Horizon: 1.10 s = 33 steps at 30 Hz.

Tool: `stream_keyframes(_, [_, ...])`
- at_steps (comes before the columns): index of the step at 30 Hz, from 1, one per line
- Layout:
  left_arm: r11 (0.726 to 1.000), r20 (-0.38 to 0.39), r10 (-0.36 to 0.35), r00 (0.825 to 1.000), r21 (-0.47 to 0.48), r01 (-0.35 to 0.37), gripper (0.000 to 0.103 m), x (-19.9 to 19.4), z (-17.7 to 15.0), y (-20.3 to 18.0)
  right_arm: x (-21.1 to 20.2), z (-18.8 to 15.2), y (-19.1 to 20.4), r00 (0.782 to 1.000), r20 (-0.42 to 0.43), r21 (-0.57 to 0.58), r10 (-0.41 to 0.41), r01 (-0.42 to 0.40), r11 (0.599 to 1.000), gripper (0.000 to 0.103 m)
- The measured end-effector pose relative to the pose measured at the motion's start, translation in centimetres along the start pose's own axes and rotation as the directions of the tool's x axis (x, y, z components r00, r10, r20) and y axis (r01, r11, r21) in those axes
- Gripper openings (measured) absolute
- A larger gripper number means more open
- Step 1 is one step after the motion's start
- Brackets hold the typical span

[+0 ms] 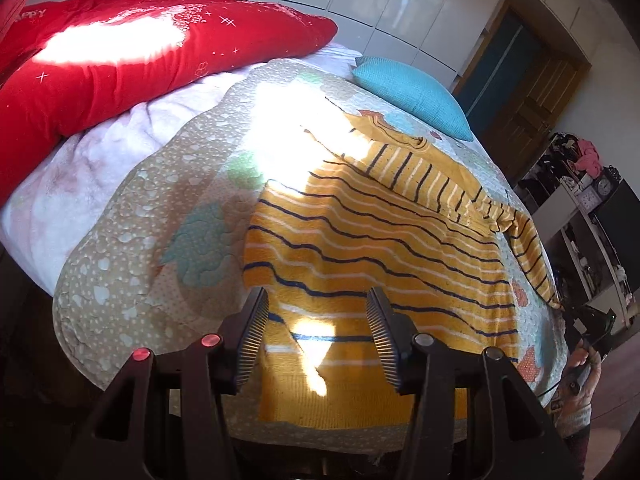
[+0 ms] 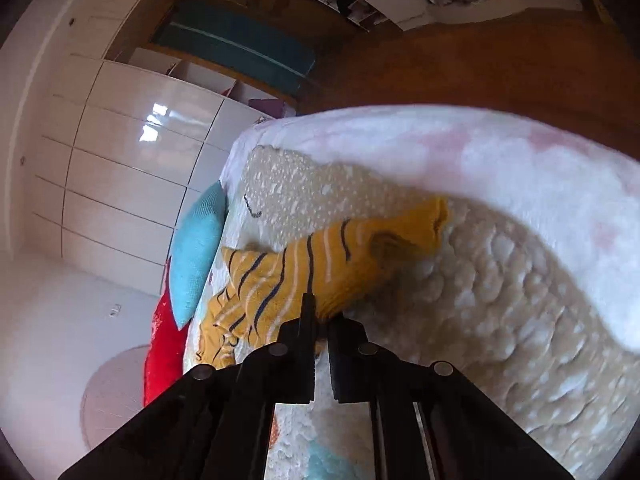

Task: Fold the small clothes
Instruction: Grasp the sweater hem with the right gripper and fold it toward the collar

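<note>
1. One yellow knitted sweater with navy and white stripes (image 1: 360,240) lies spread on the beige quilted bedcover with pale dots and coloured patches (image 1: 132,248); its hem is nearest you and its collar points to the far side.
2. Your left-wrist view shows one sleeve folded across the chest, while the other sleeve trails off to the right, toward the edge of the bed.
3. Your left gripper (image 1: 318,336) hovers over the near hem with its jaws parted; nothing sits between the ribbed pads and they do not touch the knit.
4. Your right gripper (image 2: 320,320) has its jaws drawn together. The sleeve cloth lies right at the tips in that blurred view, but you cannot tell whether any of it is pinched.
5. Sunlight falls in bright patches on the sweater and the bedcover.
6. Beyond the bedcover you have a white and pink fluffy blanket (image 1: 80,168), with a red padded quilt (image 1: 120,64) piled on its far left.
7. At the far right of the bed lies a turquoise cushion (image 1: 416,96), just beyond the collar.
8. Glossy white wardrobe doors (image 1: 380,12) stand behind the bed.
</note>
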<state>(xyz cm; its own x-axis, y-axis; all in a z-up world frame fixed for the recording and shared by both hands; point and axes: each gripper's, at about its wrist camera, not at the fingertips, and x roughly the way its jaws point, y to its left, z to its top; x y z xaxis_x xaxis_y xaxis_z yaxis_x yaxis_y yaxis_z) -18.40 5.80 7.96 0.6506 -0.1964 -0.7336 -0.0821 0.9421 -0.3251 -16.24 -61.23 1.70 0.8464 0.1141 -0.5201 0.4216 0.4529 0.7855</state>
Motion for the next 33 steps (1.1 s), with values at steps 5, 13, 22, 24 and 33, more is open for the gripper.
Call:
stream_keyframes(5, [0.999, 0.009, -0.029, 1.000, 0.029, 0.029, 0.050, -0.1, 0.1, -1.4, -4.7, 5.6, 3.0, 0.968, 0.206, -0.100, -0.142, 0.165, 0.981, 0.006])
stream_keyframes(13, [0.999, 0.023, -0.051, 0.998, 0.017, 0.050, 0.051, -0.3, -0.4, -0.9, -2.8, 3.9, 15.9, 0.985, 0.163, -0.380, -0.062, 0.120, 0.917, 0.006])
stream_keyframes(22, [0.999, 0.069, -0.044, 0.997, -0.009, 0.045, 0.053, -1.4, -1.4, 2.3, 10.1, -14.2, 33.2, 0.978, -0.209, -0.657, 0.023, -0.158, 0.737, 0.006])
stream_keyframes(24, [0.999, 0.083, -0.035, 0.996, -0.014, 0.037, 0.054, -1.7, -1.7, 3.4, 13.1, -19.0, 35.9, 0.960, -0.281, -0.692, 0.006, -0.207, 0.692, 0.006])
stream_keyframes(33, [0.995, 0.103, 0.001, 0.995, -0.103, 0.009, 0.055, -2.3, -3.0, 8.9, 24.5, -36.2, 39.7, 0.898, -0.388, -0.843, -0.208, -0.255, 0.474, 0.010])
